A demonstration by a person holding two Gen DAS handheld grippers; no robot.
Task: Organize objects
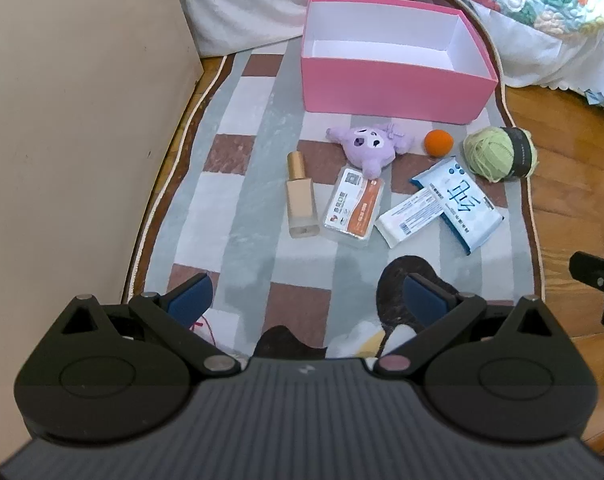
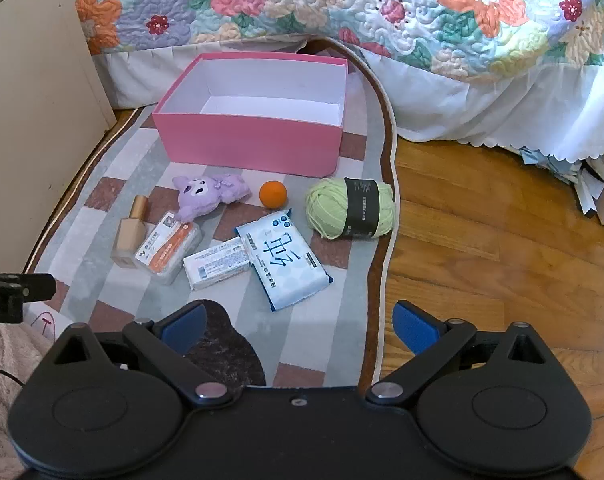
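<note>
An empty pink box [image 1: 389, 88] [image 2: 250, 144] stands at the far end of a checked rug. In front of it lie a purple plush toy [image 1: 367, 146] [image 2: 206, 196], an orange ball [image 1: 438, 143] [image 2: 273, 193], a green yarn ball [image 1: 499, 154] [image 2: 349, 208], a beige bottle with a gold cap [image 1: 300, 196] [image 2: 130, 232], a clear orange-labelled case [image 1: 353, 208] [image 2: 168, 248], a small white packet [image 1: 411, 216] [image 2: 218, 268] and a blue wipes pack [image 1: 459, 204] [image 2: 286, 264]. My left gripper [image 1: 309, 300] and right gripper [image 2: 298, 326] are both open and empty, hovering short of the objects.
A beige cabinet panel [image 1: 74, 120] [image 2: 30, 120] stands on the left. A bed with a floral quilt [image 2: 341, 8] runs behind the box. Wooden floor [image 2: 501, 260] lies right of the rug [image 1: 246, 216]. A dark patch on the rug [image 2: 222, 348] lies near my grippers.
</note>
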